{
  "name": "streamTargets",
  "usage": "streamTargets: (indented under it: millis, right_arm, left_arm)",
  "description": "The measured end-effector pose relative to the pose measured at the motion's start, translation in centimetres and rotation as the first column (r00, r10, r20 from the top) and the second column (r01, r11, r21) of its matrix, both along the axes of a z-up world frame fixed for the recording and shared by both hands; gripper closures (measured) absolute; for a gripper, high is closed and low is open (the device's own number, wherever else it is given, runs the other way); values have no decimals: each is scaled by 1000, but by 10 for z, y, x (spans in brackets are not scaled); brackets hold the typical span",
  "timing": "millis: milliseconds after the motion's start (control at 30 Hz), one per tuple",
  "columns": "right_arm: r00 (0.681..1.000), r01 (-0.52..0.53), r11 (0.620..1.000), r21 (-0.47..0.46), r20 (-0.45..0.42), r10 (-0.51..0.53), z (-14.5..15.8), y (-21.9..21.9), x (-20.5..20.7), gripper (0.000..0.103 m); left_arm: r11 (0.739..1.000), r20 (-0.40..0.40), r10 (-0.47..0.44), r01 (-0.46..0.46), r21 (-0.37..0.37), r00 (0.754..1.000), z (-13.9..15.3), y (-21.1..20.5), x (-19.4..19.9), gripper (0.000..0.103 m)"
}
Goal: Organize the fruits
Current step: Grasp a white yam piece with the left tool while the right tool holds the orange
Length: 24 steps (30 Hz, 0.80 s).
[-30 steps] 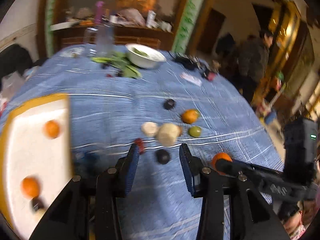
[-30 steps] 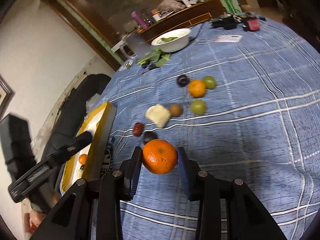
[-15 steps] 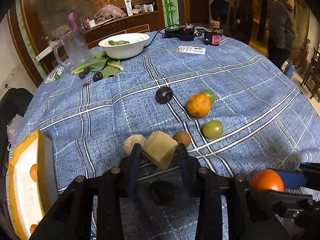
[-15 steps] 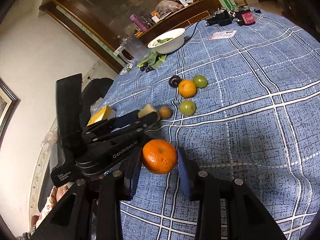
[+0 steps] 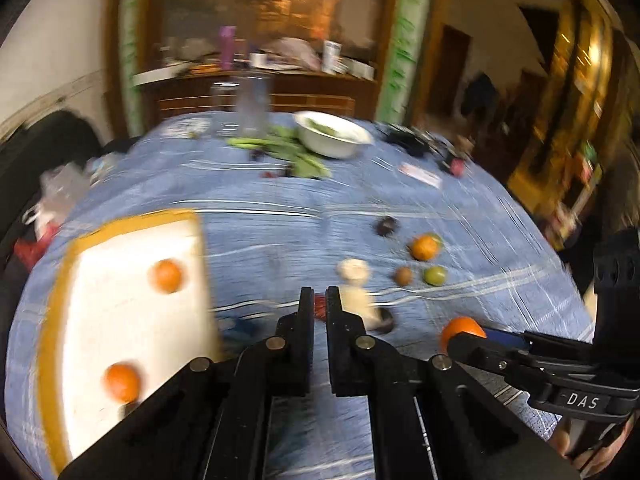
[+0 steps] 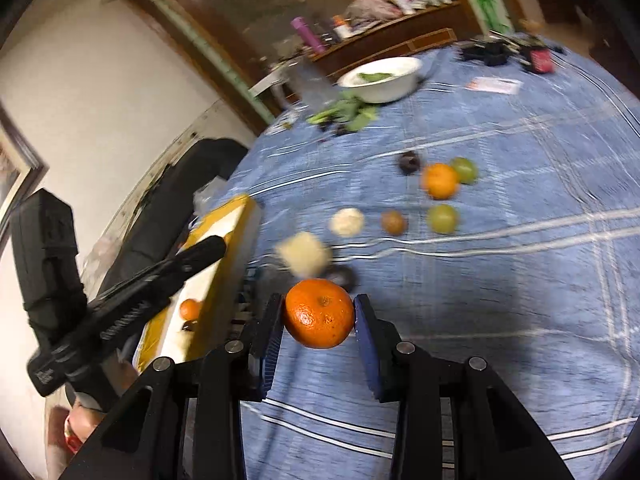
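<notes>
Swung back toward the tray (image 5: 120,320) since half a second ago; left gripper (image 5: 316,304) fingers just clenched together, nothing between them. Right gripper (image 6: 318,316) grasping a mandarin (image 6: 319,313) above the blue-cloth tabletop (image 6: 500,280). Two oranges lying in the tray at the tabletop's left edge; a third small dark item there cut off by the arm. Loose fruit clustered mid-tabletop: orange (image 6: 439,180), two green fruits, brown fruit, dark plum (image 6: 409,162), pale block (image 6: 306,254). Open cloth to the right and between tray and cluster. Both views motion-blurred; dark item behind the mandarin possibly another plum.
</notes>
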State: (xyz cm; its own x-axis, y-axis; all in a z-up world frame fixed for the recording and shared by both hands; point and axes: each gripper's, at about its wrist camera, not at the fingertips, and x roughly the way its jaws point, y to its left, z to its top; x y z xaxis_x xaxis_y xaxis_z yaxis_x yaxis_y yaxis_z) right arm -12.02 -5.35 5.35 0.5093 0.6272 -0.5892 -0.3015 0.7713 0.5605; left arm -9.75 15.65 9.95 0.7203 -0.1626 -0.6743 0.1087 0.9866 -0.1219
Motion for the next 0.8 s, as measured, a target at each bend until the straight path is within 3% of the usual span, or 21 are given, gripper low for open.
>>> streamTargets:
  millis: [100,200,367,567,667,733,800]
  right_arm:
    - [999,-44,999,-4,26,44,12,28,1,65]
    - [998,-41,999,1,52,41,20,37,-1,65]
    - [999,-10,999,-49,39,12,16,25,-6,65]
    - [999,45,998,-52,13,-45,5,-10,-9,65]
    - [998,68,997,-34,2,-68,1,-26,-9,65]
    - [997,74,997,-23,-4,-75,-3,-32,-7,65]
    - [997,73,997,-15,-10,-73,-5,-34,-6,65]
  left_arm:
    - [996,-6,72,-72,-44,997,2,37,-13,97]
    - [993,-36,65,-68,-95,997,-6,49,-17,93]
    - [997,-75,-32,27,-68,997,-23,11,-4,67]
    - [975,-121,-210,217,49,970,-48,-56,29,63]
    - [967,-175,-238,250,45,955,-61,-64,53,52]
    - [966,-209,-245,256,28,947,-68,-67,63,51]
    - [959,-241,-254,276,60,937,-75,-77,71,51]
